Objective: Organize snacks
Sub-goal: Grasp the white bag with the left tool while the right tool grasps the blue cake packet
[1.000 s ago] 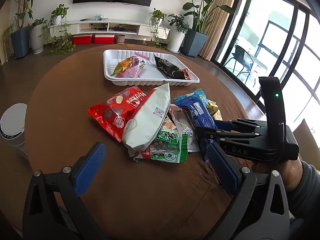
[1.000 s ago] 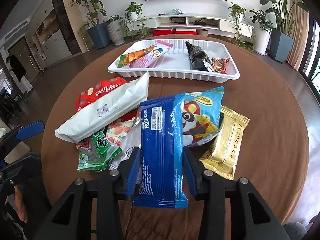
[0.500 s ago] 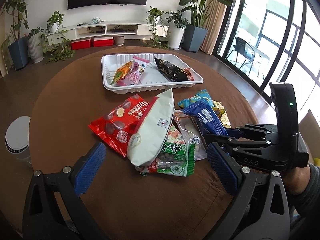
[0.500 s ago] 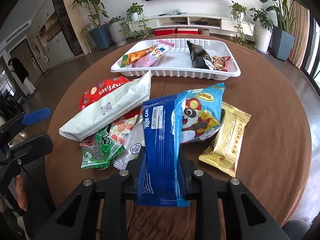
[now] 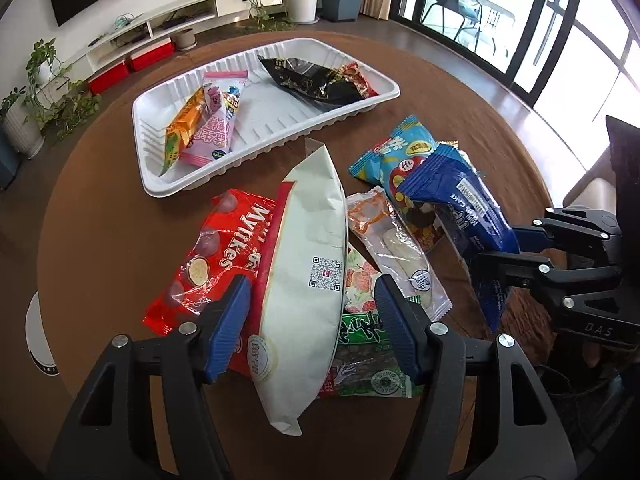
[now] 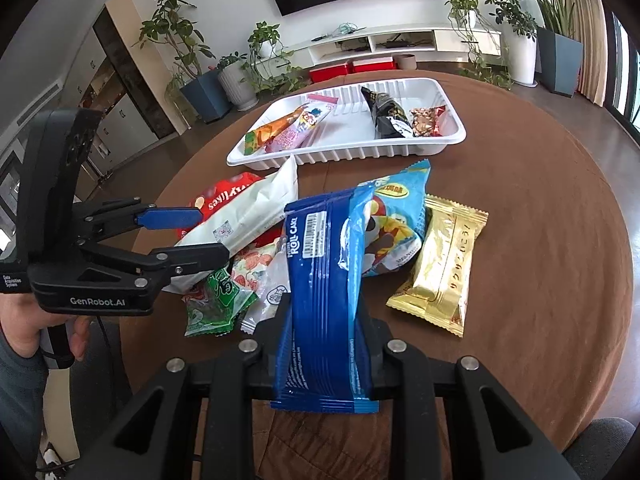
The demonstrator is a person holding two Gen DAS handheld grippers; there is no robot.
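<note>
One white tray (image 5: 384, 98) with four packets inside, seven loose packets on the table (image 5: 100, 240), left gripper (image 5: 312, 312) closing around white bag (image 5: 308, 264), right gripper (image 6: 326, 322) clamping blue pack (image 6: 324, 280).

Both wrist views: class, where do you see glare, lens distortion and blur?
Left wrist view: windows blown out at upper right, glare on the red bag, round table bowed by fisheye. Right wrist view: dark vignette corners, sheen on the gold packet, sharp focus on the blue pack.
</note>
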